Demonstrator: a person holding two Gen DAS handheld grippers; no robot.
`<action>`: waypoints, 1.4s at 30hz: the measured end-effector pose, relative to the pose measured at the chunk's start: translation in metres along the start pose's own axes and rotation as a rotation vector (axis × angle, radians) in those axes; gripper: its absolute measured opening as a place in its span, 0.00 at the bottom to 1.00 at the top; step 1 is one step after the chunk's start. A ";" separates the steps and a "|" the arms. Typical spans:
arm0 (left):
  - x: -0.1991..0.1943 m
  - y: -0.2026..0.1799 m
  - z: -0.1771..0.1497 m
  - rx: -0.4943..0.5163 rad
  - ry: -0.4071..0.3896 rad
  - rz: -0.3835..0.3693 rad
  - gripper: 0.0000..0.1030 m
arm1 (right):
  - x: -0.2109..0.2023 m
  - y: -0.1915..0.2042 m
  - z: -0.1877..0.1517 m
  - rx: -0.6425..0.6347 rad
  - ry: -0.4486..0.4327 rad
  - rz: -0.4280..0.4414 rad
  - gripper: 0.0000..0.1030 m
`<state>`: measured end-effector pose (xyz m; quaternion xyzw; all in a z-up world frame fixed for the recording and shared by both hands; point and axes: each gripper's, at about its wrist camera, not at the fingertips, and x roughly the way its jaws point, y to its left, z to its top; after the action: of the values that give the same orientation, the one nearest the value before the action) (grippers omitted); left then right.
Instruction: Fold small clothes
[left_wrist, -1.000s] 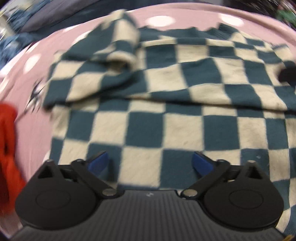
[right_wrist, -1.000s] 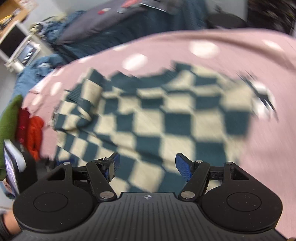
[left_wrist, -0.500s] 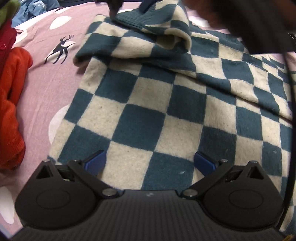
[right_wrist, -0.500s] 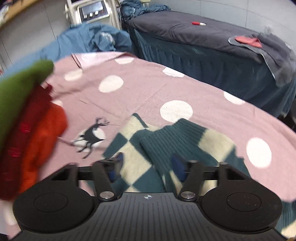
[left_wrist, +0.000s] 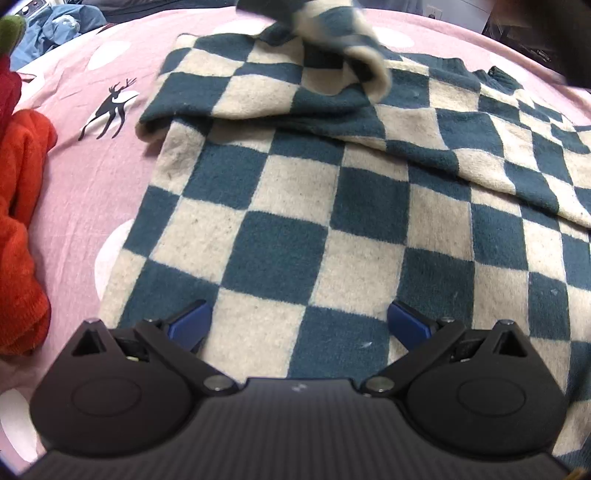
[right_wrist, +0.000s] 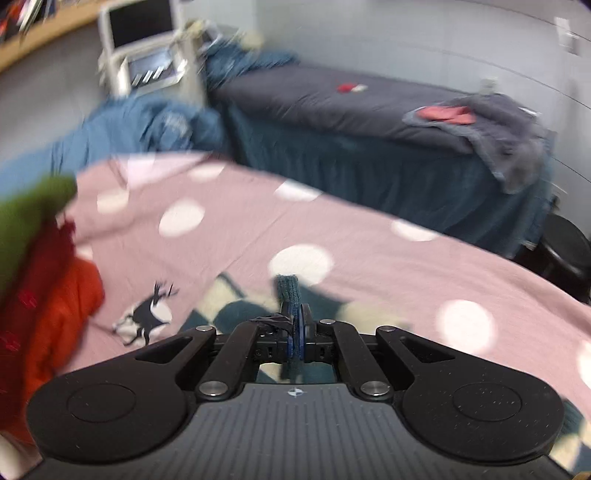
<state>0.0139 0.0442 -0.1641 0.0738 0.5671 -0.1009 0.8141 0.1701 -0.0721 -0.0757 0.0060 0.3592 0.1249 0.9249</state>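
A teal-and-cream checkered sweater (left_wrist: 314, 206) lies spread on the pink dotted bedsheet (left_wrist: 92, 155). My left gripper (left_wrist: 295, 325) is open and hovers low over the sweater's near part. One sleeve (left_wrist: 343, 40) is lifted and curled at the top of the left wrist view. My right gripper (right_wrist: 297, 332) is shut on the sleeve's teal ribbed cuff (right_wrist: 290, 291), which sticks up between the blue pads. The sweater's body shows blurred below it (right_wrist: 229, 302).
A pile of red and orange clothes (left_wrist: 18, 229) lies at the left, with green cloth (right_wrist: 29, 206) on top. A dark bed (right_wrist: 369, 122) with grey cloth, blue bedding (right_wrist: 147, 125) and a monitor cart (right_wrist: 147, 62) stand beyond the pink sheet.
My right gripper has closed on the sleeve cuff and raised it; half a second ago it was open around it. The left gripper has stayed open over the sweater.
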 end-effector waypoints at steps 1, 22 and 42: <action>0.001 0.000 0.002 0.001 0.005 0.001 1.00 | -0.016 -0.012 -0.002 0.038 -0.016 -0.008 0.02; 0.016 0.004 0.024 -0.008 0.063 0.014 1.00 | -0.105 -0.168 -0.109 0.628 0.057 -0.064 0.66; 0.009 -0.003 0.011 -0.025 0.013 0.046 1.00 | -0.082 -0.172 -0.091 0.685 0.113 0.043 0.15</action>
<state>0.0263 0.0377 -0.1691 0.0772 0.5717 -0.0745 0.8134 0.0903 -0.2651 -0.1068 0.3169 0.4308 0.0168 0.8448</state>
